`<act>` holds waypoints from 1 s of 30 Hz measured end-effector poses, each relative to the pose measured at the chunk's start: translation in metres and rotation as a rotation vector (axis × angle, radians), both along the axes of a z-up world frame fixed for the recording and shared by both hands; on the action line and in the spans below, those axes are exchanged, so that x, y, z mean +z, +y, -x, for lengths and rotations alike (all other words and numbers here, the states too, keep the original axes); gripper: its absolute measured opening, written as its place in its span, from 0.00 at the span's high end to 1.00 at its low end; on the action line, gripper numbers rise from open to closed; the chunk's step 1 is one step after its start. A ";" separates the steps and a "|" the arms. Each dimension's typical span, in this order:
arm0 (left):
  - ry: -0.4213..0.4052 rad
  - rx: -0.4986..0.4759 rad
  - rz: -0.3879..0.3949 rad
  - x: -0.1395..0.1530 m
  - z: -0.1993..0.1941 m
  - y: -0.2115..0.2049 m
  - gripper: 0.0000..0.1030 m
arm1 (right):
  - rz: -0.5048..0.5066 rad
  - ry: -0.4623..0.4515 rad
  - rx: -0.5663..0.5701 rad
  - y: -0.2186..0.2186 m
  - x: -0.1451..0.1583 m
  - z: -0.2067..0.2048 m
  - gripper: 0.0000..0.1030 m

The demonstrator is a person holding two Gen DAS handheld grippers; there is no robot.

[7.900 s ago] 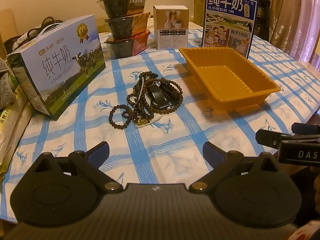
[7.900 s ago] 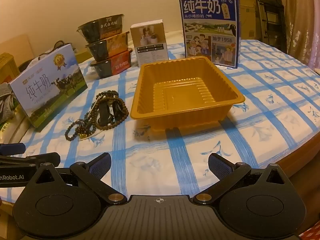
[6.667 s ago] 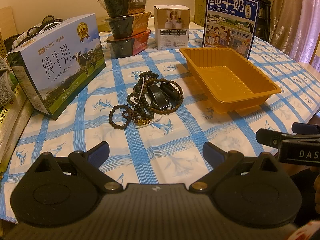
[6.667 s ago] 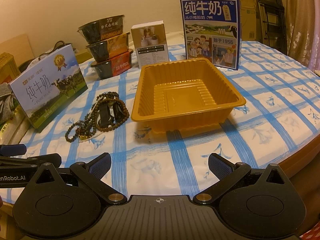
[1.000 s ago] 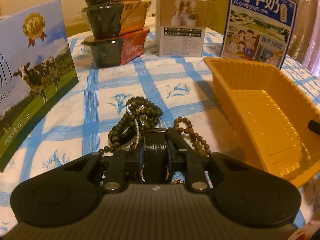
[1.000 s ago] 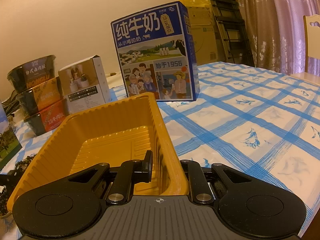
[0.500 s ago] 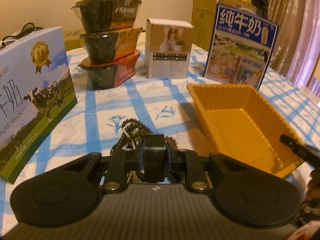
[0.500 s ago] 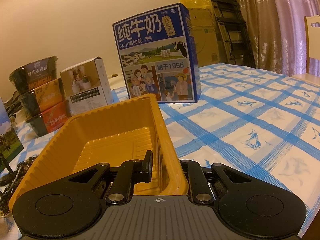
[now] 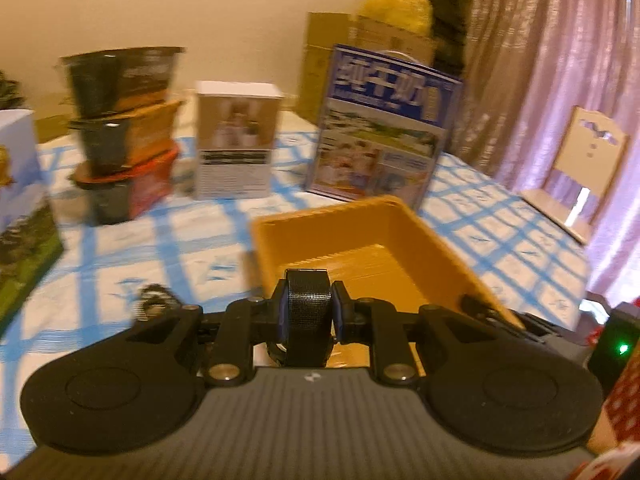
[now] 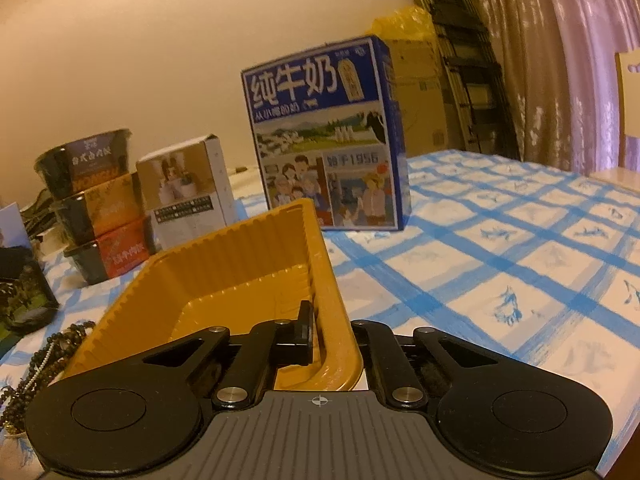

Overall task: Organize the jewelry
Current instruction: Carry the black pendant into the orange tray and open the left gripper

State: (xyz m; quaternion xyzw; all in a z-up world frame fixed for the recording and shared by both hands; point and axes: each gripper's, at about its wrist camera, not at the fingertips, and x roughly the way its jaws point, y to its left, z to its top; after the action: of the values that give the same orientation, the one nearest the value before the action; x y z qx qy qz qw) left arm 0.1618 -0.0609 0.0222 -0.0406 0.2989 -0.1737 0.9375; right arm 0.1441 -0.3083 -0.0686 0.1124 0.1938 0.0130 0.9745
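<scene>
The left gripper (image 9: 308, 314) holds a black band (image 9: 308, 312) clenched between its jaws above the orange tray (image 9: 360, 216), whose near rim the right gripper (image 10: 330, 338) clamps.

Each tool, left (image 9: 308, 312) and right (image 10: 332, 336), is matte black: two round discs, ribbed grey centre plate with small emblem, silver screws on linkage arms.
</scene>
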 end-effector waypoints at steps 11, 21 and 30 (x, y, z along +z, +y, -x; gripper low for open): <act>0.114 -0.081 0.014 -0.040 -0.010 -0.045 0.82 | 0.116 -0.117 0.046 0.013 0.010 0.013 0.95; 0.160 -0.068 -0.017 -0.066 -0.014 -0.052 0.82 | 0.140 -0.126 0.048 0.013 0.011 0.015 0.95; 0.037 0.007 -0.035 -0.028 -0.013 -0.019 0.70 | 0.136 -0.116 0.021 0.009 0.010 0.015 0.95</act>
State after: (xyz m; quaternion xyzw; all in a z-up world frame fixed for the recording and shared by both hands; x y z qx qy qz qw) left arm 0.1746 -0.0800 -0.0055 -0.0284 0.3191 -0.1643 0.9329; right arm 0.1287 -0.2998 -0.0581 0.0431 0.1389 0.0166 0.9892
